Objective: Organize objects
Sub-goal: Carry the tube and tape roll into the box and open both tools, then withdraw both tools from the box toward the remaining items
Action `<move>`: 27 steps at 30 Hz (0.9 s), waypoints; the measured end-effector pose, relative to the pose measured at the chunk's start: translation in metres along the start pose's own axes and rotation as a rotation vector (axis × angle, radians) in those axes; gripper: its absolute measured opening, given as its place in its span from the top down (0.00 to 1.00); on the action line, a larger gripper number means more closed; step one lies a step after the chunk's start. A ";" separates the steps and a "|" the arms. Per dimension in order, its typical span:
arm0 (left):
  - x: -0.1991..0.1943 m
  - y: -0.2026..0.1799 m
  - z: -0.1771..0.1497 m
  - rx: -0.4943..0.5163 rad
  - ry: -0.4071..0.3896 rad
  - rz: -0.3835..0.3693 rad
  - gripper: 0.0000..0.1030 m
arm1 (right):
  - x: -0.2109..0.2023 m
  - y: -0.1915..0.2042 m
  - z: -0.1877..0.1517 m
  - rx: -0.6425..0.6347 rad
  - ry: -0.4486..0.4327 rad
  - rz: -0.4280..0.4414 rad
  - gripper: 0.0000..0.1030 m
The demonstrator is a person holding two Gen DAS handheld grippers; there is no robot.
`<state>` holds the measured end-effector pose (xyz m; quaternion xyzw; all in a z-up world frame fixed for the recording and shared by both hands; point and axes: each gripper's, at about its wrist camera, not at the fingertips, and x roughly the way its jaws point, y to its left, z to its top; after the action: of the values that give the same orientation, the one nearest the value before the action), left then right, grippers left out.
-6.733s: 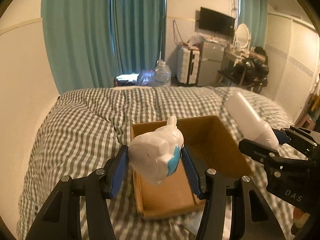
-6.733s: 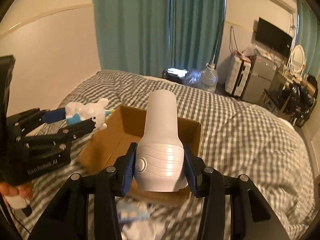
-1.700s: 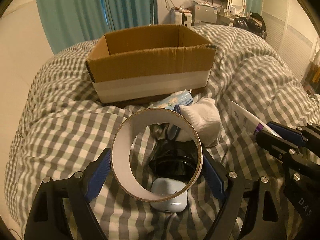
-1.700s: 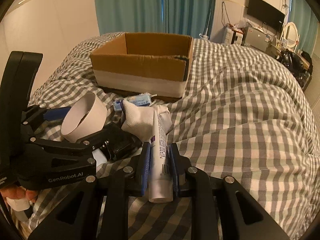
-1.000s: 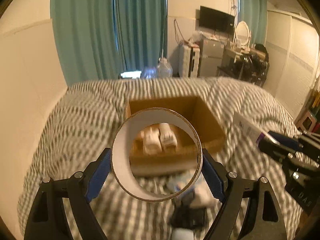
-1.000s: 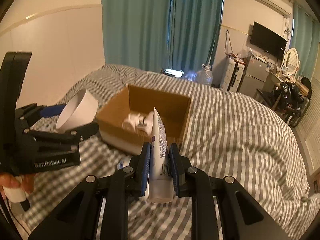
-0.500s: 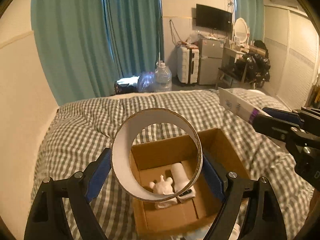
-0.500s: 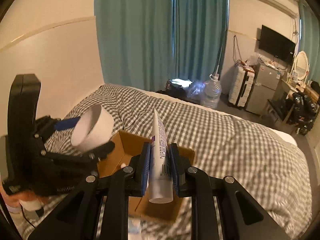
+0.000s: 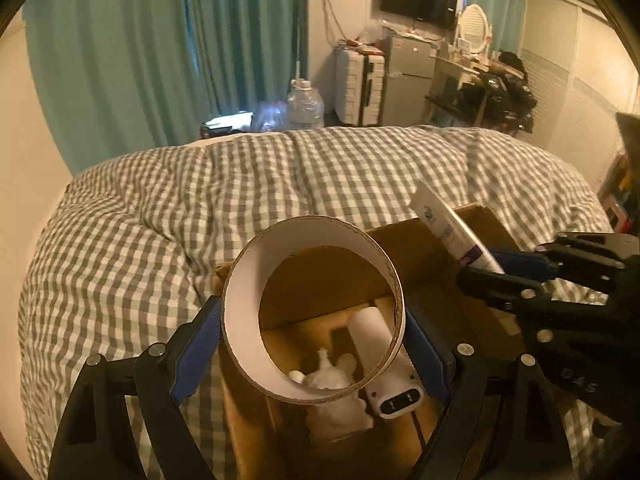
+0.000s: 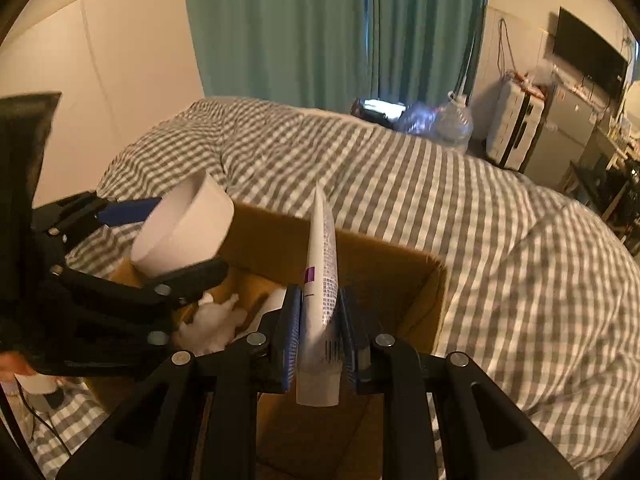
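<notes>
in the left wrist view the left gripper (image 9: 313, 338) was clamped on a wide white cardboard ring (image 9: 244, 304), its blue pads pressed against the ring's left and right sides, and the ring hung over the near left part of an open cardboard box (image 9: 404, 248) that sat on a grey checked duvet (image 9: 160, 208). through and below the ring a white rabbit-shaped toy (image 9: 334, 394) and a white cylindrical device (image 9: 384, 364) lay side by side on the box floor, the toy to the left. at the right the right gripper (image 9: 500, 270) held a white tube with purple print (image 9: 444, 230), the tube slanting up to the left above the box's far right corner. teal curtains (image 9: 168, 48) and a water jug (image 9: 304, 104) stood far behind the bed. in the right wrist view the right gripper (image 10: 320, 320) was closed on the tube (image 10: 322, 276), which stood nearly upright between its blue pads over the box (image 10: 404, 280). to the left the left gripper (image 10: 160, 240) carried the ring (image 10: 192, 228) above the box's left edge, and the toy (image 10: 216, 318) showed inside the box below it. the duvet (image 10: 500, 240) stretched away to the right.
</notes>
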<state>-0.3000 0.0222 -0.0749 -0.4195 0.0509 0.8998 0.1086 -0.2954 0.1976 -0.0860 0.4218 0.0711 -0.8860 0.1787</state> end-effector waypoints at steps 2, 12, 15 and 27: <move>0.002 -0.004 -0.002 0.018 0.018 0.007 0.15 | -0.003 0.002 -0.003 -0.005 -0.004 0.004 0.82; -0.046 -0.016 -0.008 0.052 -0.018 0.032 0.03 | -0.080 0.011 -0.010 0.053 -0.109 -0.022 0.42; -0.075 -0.018 -0.010 0.062 -0.048 0.060 0.03 | -0.116 0.010 -0.009 0.055 -0.156 -0.042 0.31; -0.194 -0.022 -0.022 0.013 -0.197 0.171 0.00 | -0.249 0.037 -0.028 0.035 -0.290 -0.143 0.21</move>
<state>-0.1572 0.0101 0.0597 -0.3224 0.0815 0.9423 0.0386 -0.1166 0.2350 0.0892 0.2865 0.0590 -0.9492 0.1163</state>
